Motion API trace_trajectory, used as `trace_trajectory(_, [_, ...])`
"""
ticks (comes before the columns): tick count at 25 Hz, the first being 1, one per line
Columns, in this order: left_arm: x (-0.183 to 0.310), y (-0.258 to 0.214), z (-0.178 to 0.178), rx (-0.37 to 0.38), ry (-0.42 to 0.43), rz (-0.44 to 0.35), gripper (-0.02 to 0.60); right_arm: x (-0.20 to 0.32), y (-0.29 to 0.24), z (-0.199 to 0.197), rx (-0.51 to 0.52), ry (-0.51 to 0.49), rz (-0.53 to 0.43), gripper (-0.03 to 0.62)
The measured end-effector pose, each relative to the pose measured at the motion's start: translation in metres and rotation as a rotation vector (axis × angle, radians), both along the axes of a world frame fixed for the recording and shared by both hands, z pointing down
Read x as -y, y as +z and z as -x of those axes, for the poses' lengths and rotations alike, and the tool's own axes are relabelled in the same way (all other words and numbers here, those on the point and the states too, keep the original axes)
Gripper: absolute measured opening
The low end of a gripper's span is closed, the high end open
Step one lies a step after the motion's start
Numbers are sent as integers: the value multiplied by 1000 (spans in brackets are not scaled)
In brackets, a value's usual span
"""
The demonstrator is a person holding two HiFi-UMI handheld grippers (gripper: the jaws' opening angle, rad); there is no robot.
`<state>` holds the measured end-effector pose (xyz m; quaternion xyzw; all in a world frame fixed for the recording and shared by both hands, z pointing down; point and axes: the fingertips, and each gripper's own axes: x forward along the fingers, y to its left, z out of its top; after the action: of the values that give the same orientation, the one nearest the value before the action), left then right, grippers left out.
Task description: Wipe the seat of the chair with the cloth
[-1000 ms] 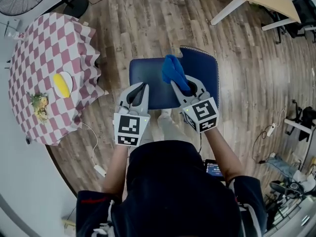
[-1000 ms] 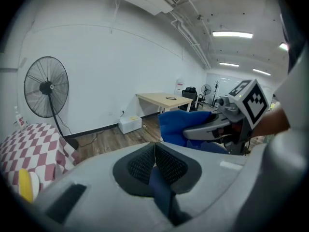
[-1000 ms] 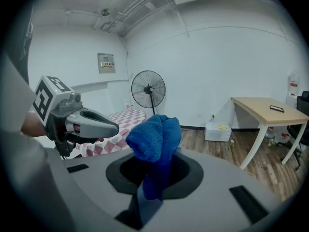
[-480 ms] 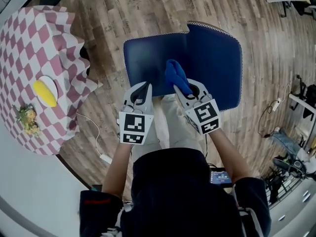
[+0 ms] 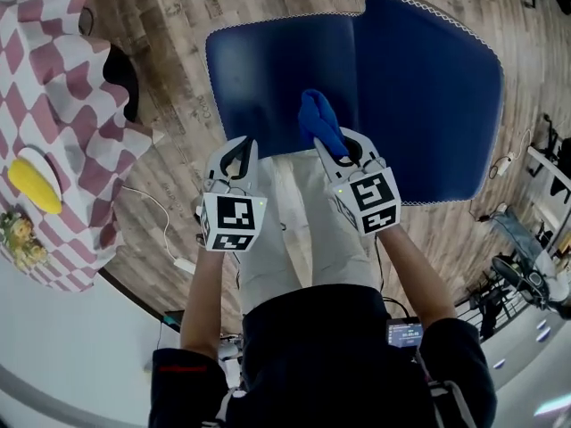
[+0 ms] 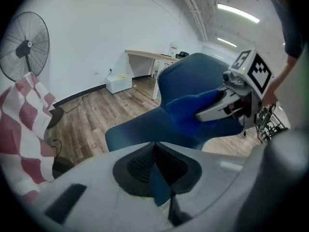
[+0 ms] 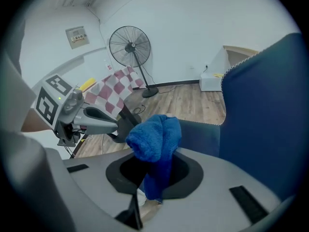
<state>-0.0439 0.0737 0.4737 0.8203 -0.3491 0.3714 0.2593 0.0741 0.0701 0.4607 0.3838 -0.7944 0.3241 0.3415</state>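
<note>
The blue chair's seat (image 5: 259, 78) and its backrest (image 5: 428, 96) lie just ahead of both grippers. A bunched blue cloth (image 5: 319, 123) sticks out of my right gripper (image 5: 335, 152), which is shut on it above the seat's near edge. In the right gripper view the cloth (image 7: 155, 138) rises from between the jaws of that gripper (image 7: 152, 170), with the backrest (image 7: 265, 105) at the right. My left gripper (image 5: 239, 152) hangs beside it at the seat's front edge. Its jaws are shut with nothing held (image 6: 157, 151). The seat (image 6: 135, 132) shows beyond them.
A round table with a pink and white checked cloth (image 5: 62, 105) stands at the left, bearing a plate with a yellow item (image 5: 31, 184). A cable (image 5: 161, 230) runs over the wooden floor. A standing fan (image 7: 129, 47) and a desk (image 6: 149, 57) stand farther off.
Both grippers have sunk toward the chair, the right one carrying the cloth. The seat now looks larger and closer, and the table has slid to the left edge.
</note>
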Motion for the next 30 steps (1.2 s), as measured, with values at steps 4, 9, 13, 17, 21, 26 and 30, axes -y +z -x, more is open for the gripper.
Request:
trace_trajectory(4, [-21, 48, -10, 7, 67, 74, 17, -4, 34, 8, 13, 11, 49, 58])
trace_trajectory(9, [-30, 105, -12, 1, 50, 185, 17, -4, 76, 17, -15, -18, 69, 58])
trace_trajectory(13, [-28, 138, -12, 54, 94, 171, 18, -10, 99, 13, -44, -18, 104, 58])
trace_trajectory(17, [-20, 159, -12, 134, 178, 126, 21, -14, 108, 5, -69, -17, 116, 58])
trace_trajectory(21, [-22, 172, -12, 151, 251, 123, 152, -19, 115, -1, -84, -9, 125, 58])
trace_trajectory(26, [-33, 181, -14, 133, 312, 137, 304, -18, 123, -10, -97, 14, 120, 58])
trace_trajectory(30, [-42, 187, -9, 153, 297, 117, 353, -14, 126, -16, -99, 47, 118, 58])
